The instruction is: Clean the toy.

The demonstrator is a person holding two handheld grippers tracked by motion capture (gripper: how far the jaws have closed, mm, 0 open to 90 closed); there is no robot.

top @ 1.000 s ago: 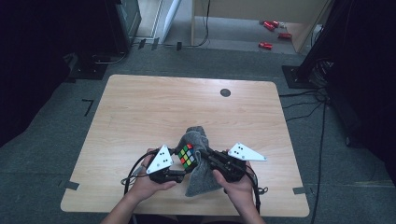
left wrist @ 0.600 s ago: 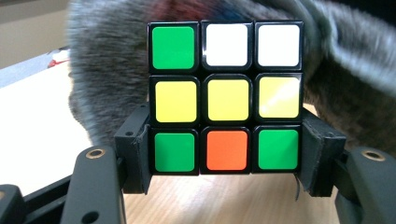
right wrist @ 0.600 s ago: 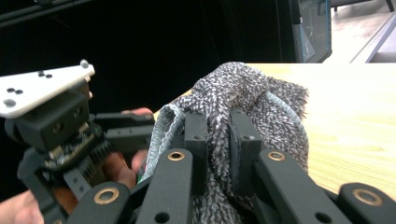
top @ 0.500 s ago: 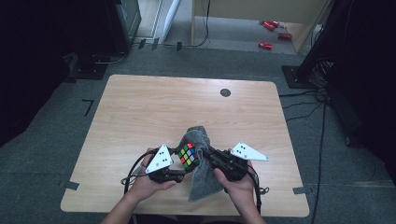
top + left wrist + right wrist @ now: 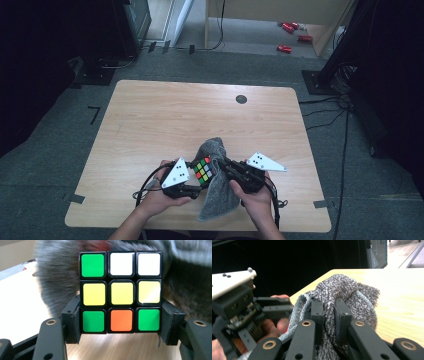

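Note:
A puzzle cube [image 5: 202, 169] [image 5: 121, 291] with green, white, yellow and orange stickers is held above the table's near edge. My left gripper [image 5: 196, 181] [image 5: 120, 325] is shut on its bottom row, one pad on each side. A grey knitted cloth [image 5: 217, 187] [image 5: 342, 288] lies against the cube's right side and hangs down toward the person. My right gripper [image 5: 223, 165] [image 5: 329, 315] is shut on a fold of that cloth, which bunches up over its fingers. The two grippers face each other closely.
The wooden table [image 5: 165, 120] stretches away bare beyond the hands, with a dark round cable hole [image 5: 241, 99] near its far edge. Black cables trail from the grippers over the near edge. Dark equipment stands on the floor left and right.

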